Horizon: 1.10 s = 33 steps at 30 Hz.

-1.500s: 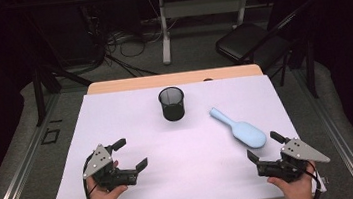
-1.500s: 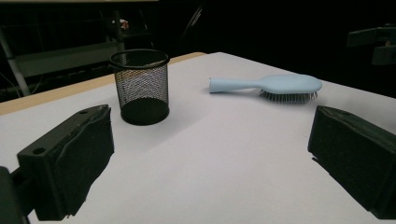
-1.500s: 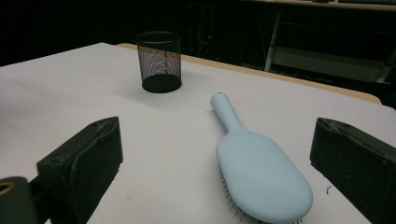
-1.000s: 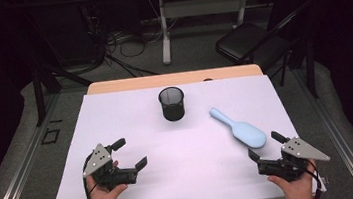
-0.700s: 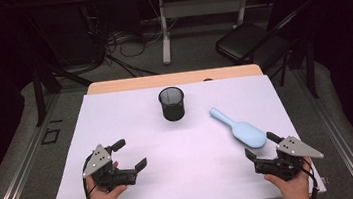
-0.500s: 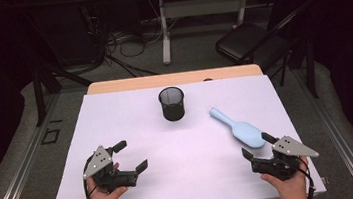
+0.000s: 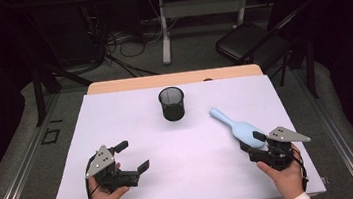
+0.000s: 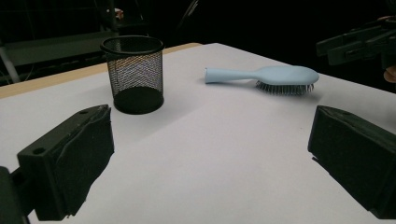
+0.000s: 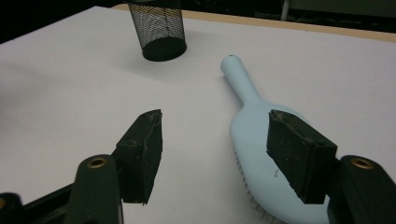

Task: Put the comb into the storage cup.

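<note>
High view: right tongs (image 7: pixel 250 141) spread wide at the head of the pale blue hairbrush (image 7: pixel 235 126) lying bristles-down on the white desk (image 7: pixel 193 178), left tongs (image 7: pixel 131 156) spread near the front edge, black mesh cup (image 7: pixel 172 103) upright beyond.

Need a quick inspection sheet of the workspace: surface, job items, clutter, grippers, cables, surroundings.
Surface: white table top, wooden strip along the far edge; no marks seen.
Job's things: black mesh cup upright, far centre; light blue hairbrush lying bristles down, handle pointing toward the cup, apart from it.
Clutter: nothing seen.
Grippers: left gripper open, held low over bare table at near left; right gripper open at the brush head, one jaw over it, not closed on it.
Cables: a black one loops from each gripper by the wrist; a tangle on the floor beyond the table.
Surroundings: dark room, black chair at far right, another desk's legs behind.
</note>
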Available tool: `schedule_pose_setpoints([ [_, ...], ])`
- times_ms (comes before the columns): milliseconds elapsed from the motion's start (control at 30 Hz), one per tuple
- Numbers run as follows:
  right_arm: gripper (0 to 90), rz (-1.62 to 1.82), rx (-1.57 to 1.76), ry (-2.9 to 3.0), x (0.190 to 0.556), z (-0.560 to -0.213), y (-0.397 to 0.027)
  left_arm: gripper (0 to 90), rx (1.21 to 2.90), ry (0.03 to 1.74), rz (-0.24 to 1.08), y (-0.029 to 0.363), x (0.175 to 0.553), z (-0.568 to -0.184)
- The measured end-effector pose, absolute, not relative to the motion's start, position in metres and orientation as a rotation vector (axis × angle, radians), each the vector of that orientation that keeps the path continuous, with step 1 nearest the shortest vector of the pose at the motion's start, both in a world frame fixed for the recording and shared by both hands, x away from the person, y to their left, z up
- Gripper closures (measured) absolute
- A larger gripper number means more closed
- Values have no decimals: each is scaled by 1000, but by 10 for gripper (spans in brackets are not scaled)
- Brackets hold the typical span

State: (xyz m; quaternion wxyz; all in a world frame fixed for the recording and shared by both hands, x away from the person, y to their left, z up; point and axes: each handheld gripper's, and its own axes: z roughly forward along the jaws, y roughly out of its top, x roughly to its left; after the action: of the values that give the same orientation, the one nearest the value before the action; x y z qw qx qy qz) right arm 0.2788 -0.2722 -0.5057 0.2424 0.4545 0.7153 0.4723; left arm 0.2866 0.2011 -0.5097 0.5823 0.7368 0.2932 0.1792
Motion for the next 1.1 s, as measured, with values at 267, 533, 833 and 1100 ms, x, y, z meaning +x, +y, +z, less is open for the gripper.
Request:
schedule_pose_setpoints([
  [267,379,1237,1257,1972,296,-490,-269,5,1717,701,430,204,285,-509],
  [533,449,1195,1298,2059,320,-476,-267,5,1716,705,427,203,285,-510],
  [833,587,1162,1327,2101,344,-467,-268,5,1717,703,418,202,285,-511],
  [1100,661,1121,1310,2132,360,-457,-261,6,1722,703,416,202,285,-511],
])
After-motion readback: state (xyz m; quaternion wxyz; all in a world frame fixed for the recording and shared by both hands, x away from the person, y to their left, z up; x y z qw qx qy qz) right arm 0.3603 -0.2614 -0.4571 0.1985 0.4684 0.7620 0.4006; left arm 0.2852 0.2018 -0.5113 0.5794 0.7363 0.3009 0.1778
